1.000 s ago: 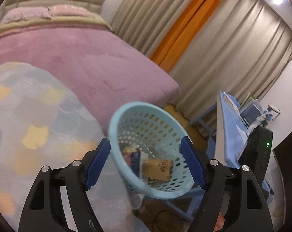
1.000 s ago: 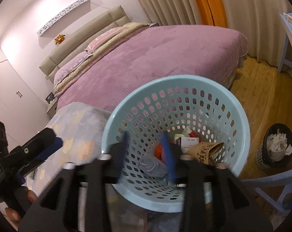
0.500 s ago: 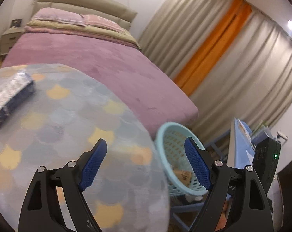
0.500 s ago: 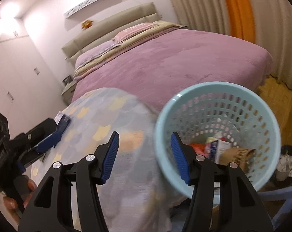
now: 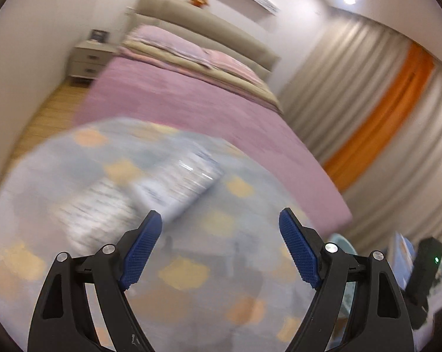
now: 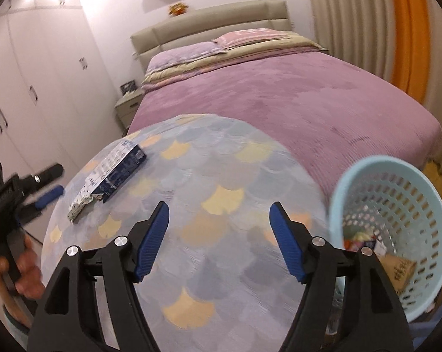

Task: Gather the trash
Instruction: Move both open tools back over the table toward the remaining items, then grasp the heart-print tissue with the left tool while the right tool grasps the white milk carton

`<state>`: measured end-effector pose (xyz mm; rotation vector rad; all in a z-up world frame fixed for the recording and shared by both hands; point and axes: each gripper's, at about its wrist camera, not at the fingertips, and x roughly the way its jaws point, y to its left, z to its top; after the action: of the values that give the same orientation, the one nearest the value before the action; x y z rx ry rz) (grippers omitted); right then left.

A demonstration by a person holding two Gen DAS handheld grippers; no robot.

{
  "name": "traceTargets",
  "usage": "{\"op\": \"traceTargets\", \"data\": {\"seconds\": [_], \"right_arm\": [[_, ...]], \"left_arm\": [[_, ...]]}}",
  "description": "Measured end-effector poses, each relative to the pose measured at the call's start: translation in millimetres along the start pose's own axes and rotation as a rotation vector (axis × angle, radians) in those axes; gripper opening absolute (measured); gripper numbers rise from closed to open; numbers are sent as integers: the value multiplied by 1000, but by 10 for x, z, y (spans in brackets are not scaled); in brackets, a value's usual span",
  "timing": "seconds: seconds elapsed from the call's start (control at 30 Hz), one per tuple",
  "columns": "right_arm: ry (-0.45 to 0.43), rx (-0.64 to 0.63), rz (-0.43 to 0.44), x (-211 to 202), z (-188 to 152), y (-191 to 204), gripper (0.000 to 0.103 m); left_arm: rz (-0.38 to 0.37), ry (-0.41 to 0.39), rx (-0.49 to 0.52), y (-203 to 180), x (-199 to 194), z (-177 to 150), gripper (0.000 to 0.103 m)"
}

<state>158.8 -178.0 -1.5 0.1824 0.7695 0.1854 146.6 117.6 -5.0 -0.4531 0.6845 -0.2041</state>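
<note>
Left wrist view: the left gripper (image 5: 220, 245) has swung away from the basket (image 5: 342, 242), now only a sliver at the lower right, and faces the round table (image 5: 191, 278). A blurred box (image 5: 177, 187) lies mid-frame just beyond the blue fingers, which stand wide apart with nothing between them.

Right wrist view: the right gripper (image 6: 219, 239) has also left the basket (image 6: 397, 205), now at the right edge with trash inside. Its jaws are opening, empty. The box (image 6: 115, 173) sits at the table's upper left, near the left gripper (image 6: 45, 187). That box looks like the next pickup.
</note>
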Motion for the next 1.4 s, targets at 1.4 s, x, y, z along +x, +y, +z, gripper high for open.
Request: {"op": "traceTargets", "data": {"seconds": [1.4], "right_arm": [[319, 87, 120, 2074, 708, 1876, 77]], "left_arm": [[132, 200, 326, 755, 385, -177, 86]]}}
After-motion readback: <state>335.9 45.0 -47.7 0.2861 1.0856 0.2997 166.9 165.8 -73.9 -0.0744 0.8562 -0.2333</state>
